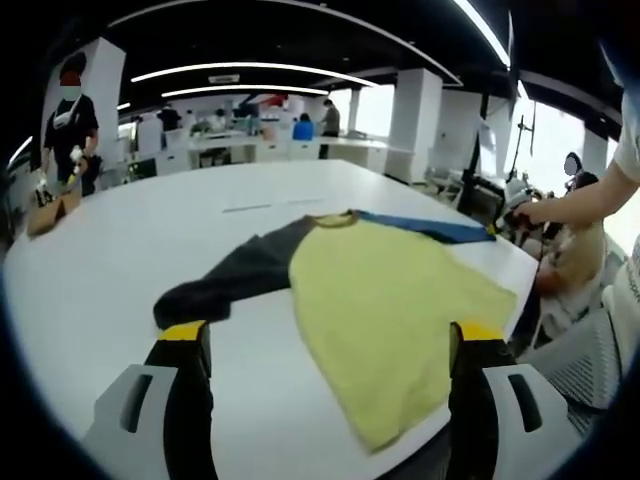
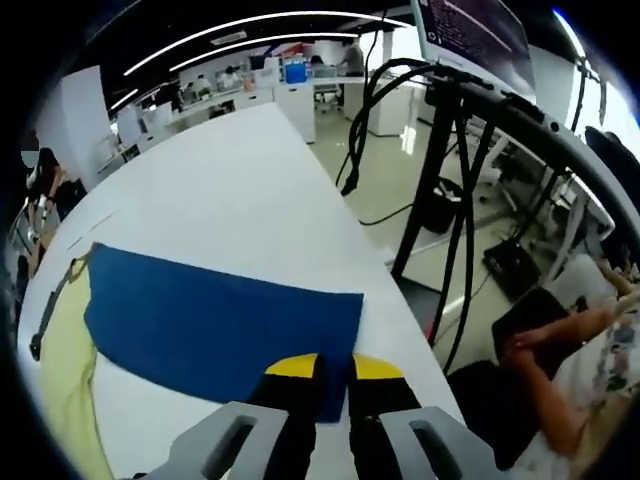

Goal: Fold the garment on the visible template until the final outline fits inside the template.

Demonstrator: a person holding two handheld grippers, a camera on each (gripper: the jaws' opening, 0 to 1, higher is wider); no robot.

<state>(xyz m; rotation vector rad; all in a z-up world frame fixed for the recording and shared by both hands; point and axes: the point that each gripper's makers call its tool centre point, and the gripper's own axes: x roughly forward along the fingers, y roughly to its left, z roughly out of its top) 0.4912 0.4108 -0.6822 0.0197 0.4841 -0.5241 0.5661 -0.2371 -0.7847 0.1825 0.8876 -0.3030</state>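
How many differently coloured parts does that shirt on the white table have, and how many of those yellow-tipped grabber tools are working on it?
Yellow body panel: 1
Dark grey sleeve: 1
Blue sleeve: 1
Garment colour parts in total: 3
Grippers: 2, the left gripper open over the garment, the right gripper closed on the blue sleeve's edge
Total counted: 5

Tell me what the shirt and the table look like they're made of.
Shirt: soft knit fabric, probably cotton, matte; it lies limp with gentle wrinkles, and the blue sleeve drapes flat between the right gripper's jaws. Table: hard, smooth white top, likely laminate, with a faint sheen from the ceiling lights.
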